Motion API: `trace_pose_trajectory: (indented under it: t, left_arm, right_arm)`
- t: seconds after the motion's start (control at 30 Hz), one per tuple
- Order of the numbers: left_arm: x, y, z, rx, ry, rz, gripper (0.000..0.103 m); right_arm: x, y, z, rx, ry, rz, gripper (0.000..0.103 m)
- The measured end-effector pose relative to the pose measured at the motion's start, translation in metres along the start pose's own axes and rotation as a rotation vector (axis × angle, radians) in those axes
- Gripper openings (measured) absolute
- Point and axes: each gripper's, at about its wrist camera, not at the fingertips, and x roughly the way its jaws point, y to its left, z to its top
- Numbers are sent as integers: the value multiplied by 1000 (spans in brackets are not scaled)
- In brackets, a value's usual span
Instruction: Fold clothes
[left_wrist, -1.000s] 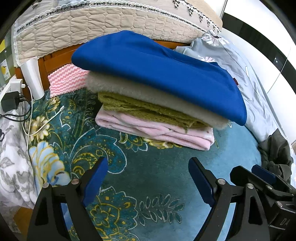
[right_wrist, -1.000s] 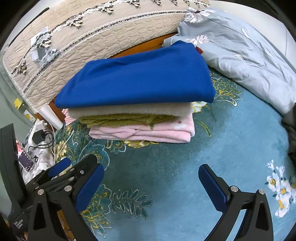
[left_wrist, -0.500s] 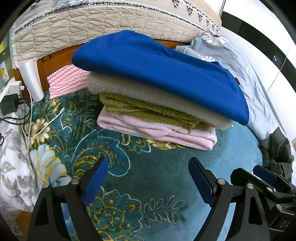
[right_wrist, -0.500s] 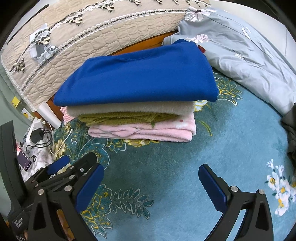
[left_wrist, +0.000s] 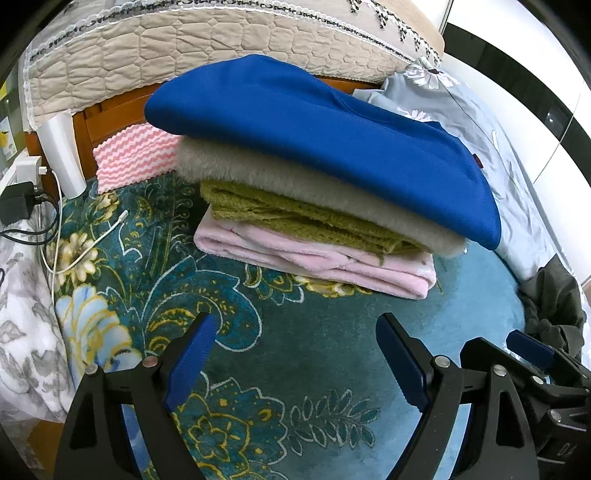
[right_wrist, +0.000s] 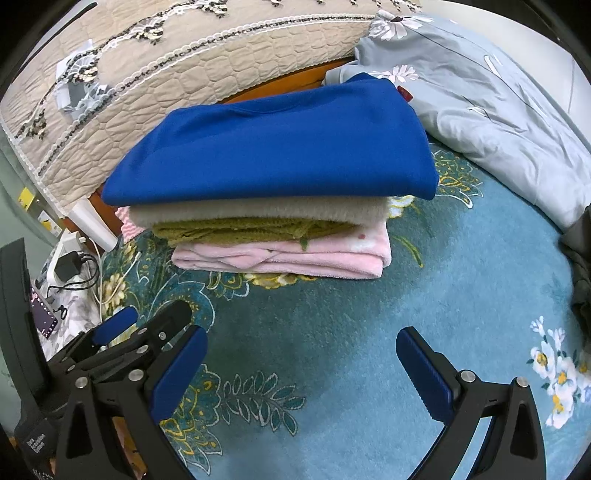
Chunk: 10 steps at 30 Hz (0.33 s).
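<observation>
A: Where did the clothes sit?

B: A folded stack lay in the middle of both views on the teal floral blanket. The blue garment was on top, a cream fleece piece under it, then an olive knit, and a pink fleece piece at the bottom, touching the blanket.

A: And the grippers?

B: The left gripper hung at the bottom of its own frame, jaws spread wide with only blanket between them. The right gripper looked the same in its view: jaws released, nothing gripped. Both stood clear of the stack, below it in the frame. Each also showed in the other's view, at the lower corner.

A: What else was around?

B: A beige quilted cover ran across the top of the frame behind the stack. A grey floral duvet filled the upper right. A pink zigzag cloth peeked out left of the stack, beside a white cylinder. A black charger and a white cable lay at the left edge. A dark crumpled garment sat at the right edge.
</observation>
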Motion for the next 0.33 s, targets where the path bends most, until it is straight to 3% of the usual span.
trace_pose_trajectory:
  t: [0.33]
  left_arm:
    - [2, 0, 2, 8, -2, 4, 89]
  right_arm:
    - [0, -1, 0, 10, -3, 0, 103]
